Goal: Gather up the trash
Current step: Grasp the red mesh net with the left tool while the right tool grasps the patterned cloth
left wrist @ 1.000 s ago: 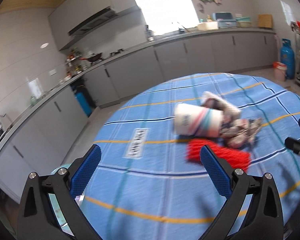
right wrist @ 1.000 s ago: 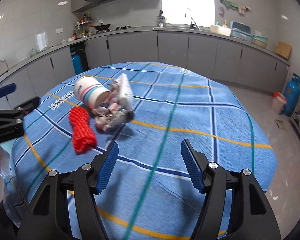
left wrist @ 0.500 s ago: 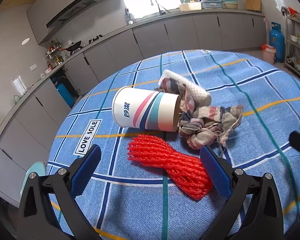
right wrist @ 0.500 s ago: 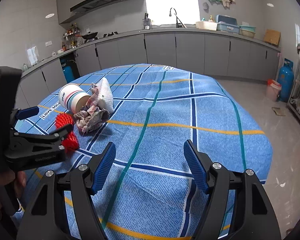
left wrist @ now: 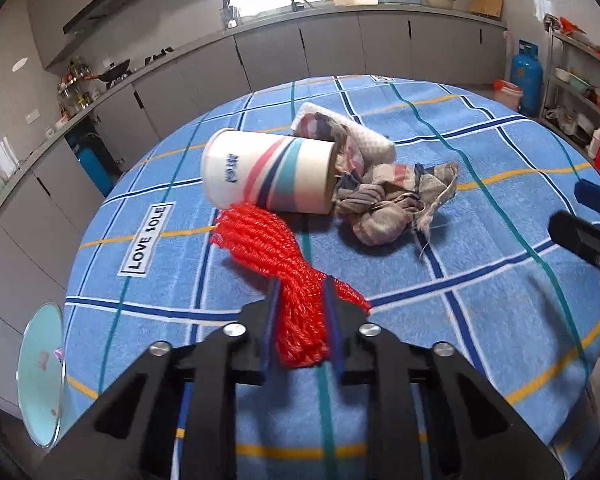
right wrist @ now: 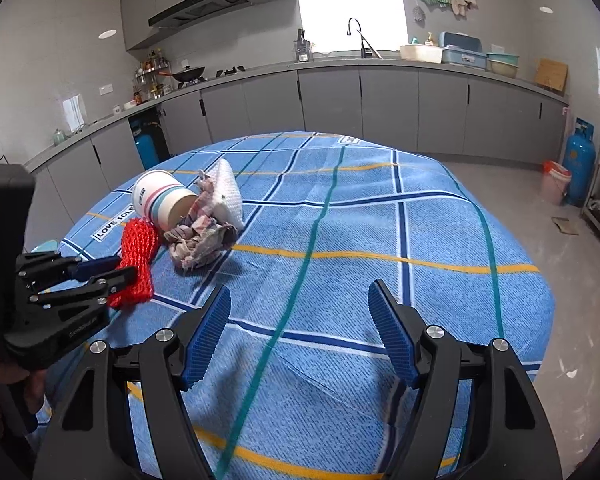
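Note:
A red mesh net [left wrist: 260, 240] lies on the blue checked tablecloth [left wrist: 480, 300], just in front of a tipped paper cup [left wrist: 268, 174]. My left gripper [left wrist: 302, 284] is closing on the net's near end, and its pads squeeze the mesh. A crumpled striped rag [left wrist: 384, 200] and a white cloth [left wrist: 364, 136] lie at the cup's mouth. In the right wrist view my right gripper [right wrist: 298, 300] hangs open over bare tablecloth. It is well to the right of the net [right wrist: 140, 240], the cup [right wrist: 160, 200] and the left gripper [right wrist: 116, 268].
A pale blue round lid [left wrist: 40, 364] shows below the table's left edge. On the floor at the far right stand a blue gas cylinder [right wrist: 580, 160] and a small red-rimmed bin [right wrist: 554, 182]. Grey kitchen cabinets [right wrist: 380, 108] ring the room.
My left gripper has dropped toward the table and closed from wide open onto the red net. The right gripper's view has shifted only slightly, and its jaws stay open.

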`<action>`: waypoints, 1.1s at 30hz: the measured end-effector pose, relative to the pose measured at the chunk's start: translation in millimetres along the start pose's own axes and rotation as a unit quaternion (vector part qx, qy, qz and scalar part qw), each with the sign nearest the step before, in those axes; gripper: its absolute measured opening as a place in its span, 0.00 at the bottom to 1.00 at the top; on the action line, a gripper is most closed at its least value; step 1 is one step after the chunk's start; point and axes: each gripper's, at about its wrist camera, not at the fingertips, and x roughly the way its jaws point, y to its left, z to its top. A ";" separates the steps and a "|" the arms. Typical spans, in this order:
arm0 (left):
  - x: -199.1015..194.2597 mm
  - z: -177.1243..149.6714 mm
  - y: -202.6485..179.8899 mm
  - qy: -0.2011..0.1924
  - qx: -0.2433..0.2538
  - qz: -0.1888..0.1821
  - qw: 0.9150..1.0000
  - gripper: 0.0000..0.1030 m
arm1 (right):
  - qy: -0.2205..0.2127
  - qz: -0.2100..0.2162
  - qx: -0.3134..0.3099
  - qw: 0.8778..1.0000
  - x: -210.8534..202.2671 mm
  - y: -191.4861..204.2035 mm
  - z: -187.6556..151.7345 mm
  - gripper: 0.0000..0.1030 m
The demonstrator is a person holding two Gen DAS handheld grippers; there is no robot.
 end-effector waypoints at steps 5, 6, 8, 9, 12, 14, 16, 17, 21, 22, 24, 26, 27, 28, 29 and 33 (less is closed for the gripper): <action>-14.6 -4.1 24.9 -0.012 -0.016 0.011 1.000 0.10 | 0.002 0.010 -0.012 1.000 9.2 15.4 12.7 0.69; -19.2 -5.5 32.4 -0.017 -0.020 0.020 0.999 0.10 | 0.003 0.013 -0.015 1.000 12.4 19.2 16.5 0.69; -24.4 -6.1 43.2 -0.022 -0.027 0.029 0.999 0.10 | 0.004 0.018 -0.020 1.000 19.8 27.6 24.8 0.69; -27.0 -7.0 49.0 -0.024 -0.029 0.036 0.999 0.10 | 0.005 0.017 -0.024 1.000 23.9 31.2 28.3 0.69; -33.2 -10.5 67.6 -0.033 -0.033 0.076 0.996 0.10 | 0.025 0.026 -0.025 0.999 40.5 42.7 39.8 0.69; -35.6 -12.9 76.8 -0.034 -0.039 0.084 0.995 0.10 | 0.037 0.026 -0.036 0.998 51.0 52.4 45.0 0.69; -36.1 -15.4 86.7 -0.034 -0.049 0.089 0.994 0.10 | 0.052 0.028 -0.040 0.997 60.8 59.1 48.3 0.69; -35.8 -16.9 91.1 -0.033 -0.054 0.091 0.994 0.10 | 0.062 0.029 -0.040 0.997 66.9 62.1 50.4 0.69; -32.7 -20.3 103.2 -0.030 -0.067 0.091 0.993 0.10 | 0.097 0.031 -0.050 0.994 88.0 69.9 49.2 0.64; -31.4 -21.5 106.1 -0.030 -0.070 0.090 0.993 0.10 | 0.109 0.034 -0.050 0.992 93.5 70.4 47.2 0.57; -28.2 -22.6 110.3 -0.029 -0.075 0.088 0.993 0.10 | 0.120 0.041 -0.050 0.991 98.8 71.8 43.5 0.50; -27.3 -24.9 114.8 -0.029 -0.079 0.085 0.993 0.10 | 0.123 0.050 -0.055 0.990 98.4 75.0 43.1 0.32; -26.7 -25.0 116.8 -0.030 -0.080 0.083 0.993 0.10 | 0.126 0.056 -0.059 0.989 98.1 77.7 42.9 0.28; -26.6 -25.9 116.6 -0.031 -0.081 0.083 0.993 0.10 | 0.128 0.058 -0.063 0.988 97.0 80.2 42.4 0.24; -26.9 -26.6 118.0 -0.033 -0.084 0.082 0.993 0.10 | 0.130 0.058 -0.069 0.988 96.2 83.3 41.9 0.21; -29.5 -30.8 125.8 -0.037 -0.096 0.080 0.991 0.10 | 0.129 0.060 -0.076 0.987 91.1 88.1 39.0 0.17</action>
